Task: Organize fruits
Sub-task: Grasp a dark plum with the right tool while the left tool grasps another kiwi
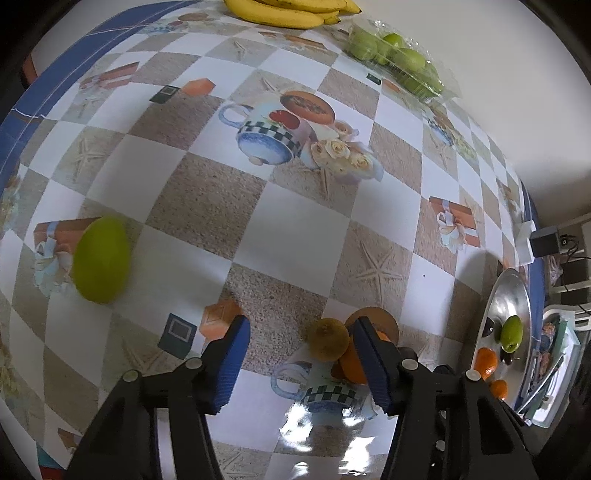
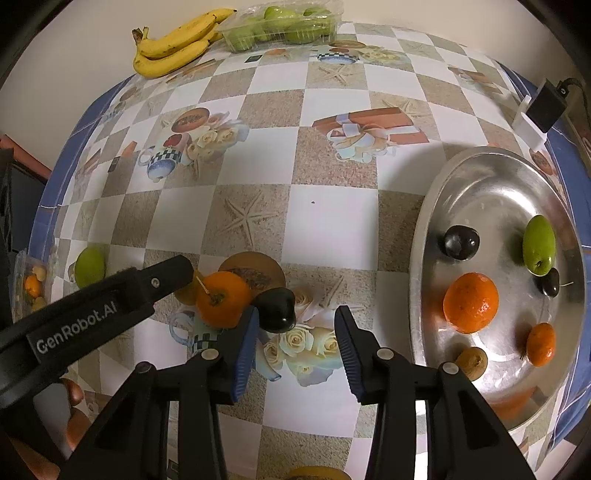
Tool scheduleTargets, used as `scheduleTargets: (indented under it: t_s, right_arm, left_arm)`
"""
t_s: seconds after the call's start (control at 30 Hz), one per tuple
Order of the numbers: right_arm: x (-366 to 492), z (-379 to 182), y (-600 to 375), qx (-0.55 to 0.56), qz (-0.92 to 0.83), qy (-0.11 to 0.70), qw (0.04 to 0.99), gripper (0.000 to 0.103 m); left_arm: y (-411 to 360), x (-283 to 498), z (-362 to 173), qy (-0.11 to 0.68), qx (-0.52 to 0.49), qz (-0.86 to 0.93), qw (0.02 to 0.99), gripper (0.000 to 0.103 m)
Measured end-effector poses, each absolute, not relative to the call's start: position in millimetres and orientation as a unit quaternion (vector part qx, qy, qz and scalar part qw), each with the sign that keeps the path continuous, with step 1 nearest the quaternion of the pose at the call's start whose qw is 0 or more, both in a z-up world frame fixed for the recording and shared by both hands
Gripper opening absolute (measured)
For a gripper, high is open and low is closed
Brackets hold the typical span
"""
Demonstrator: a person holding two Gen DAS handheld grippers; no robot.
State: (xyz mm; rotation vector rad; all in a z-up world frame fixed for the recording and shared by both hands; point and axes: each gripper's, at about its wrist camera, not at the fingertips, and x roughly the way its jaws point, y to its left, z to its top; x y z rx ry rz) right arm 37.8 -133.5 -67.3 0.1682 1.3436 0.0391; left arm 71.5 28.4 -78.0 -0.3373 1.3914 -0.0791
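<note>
My left gripper (image 1: 301,336) is open and empty above the table; a brown kiwi (image 1: 328,339) lies by its right finger, with an orange (image 1: 352,363) partly hidden behind that finger. A green fruit (image 1: 100,259) lies to the left. My right gripper (image 2: 295,326) is open and empty; a dark plum (image 2: 276,308) lies just ahead near its left finger, next to the orange (image 2: 222,299). The left gripper's body (image 2: 110,299) reaches in from the left. The silver tray (image 2: 436,192) at the right holds an orange, a small tangerine, two dark plums, a green fruit and a kiwi.
Bananas (image 2: 171,46) and a clear plastic box of green fruit (image 2: 280,24) sit at the table's far edge. A black-and-white adapter (image 2: 537,110) lies beyond the tray. A green fruit (image 2: 89,266) lies at the left edge. The tablecloth is a printed checker pattern.
</note>
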Motion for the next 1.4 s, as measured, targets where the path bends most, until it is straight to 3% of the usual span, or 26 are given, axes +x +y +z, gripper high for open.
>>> scheduleTargets:
  t_s: [0.73,1.13,1.4]
  right_arm:
    - [41,-70,-138,0.084,0.012,0.622,0.779,0.044]
    - [40,-71,-129,0.074,0.028,0.624,0.777,0.035]
    - [40,-72,-128,0.084,0.036,0.626,0.774,0.032]
  left_arm:
    - [56,71,-78,0.624,-0.178,0.016,0.761,0.062]
    - [38,76,-80,0.628,-0.183,-0.025,0.756,0.061]
    - [31,78,-89,0.64,-0.182,-0.036,0.745,0.046]
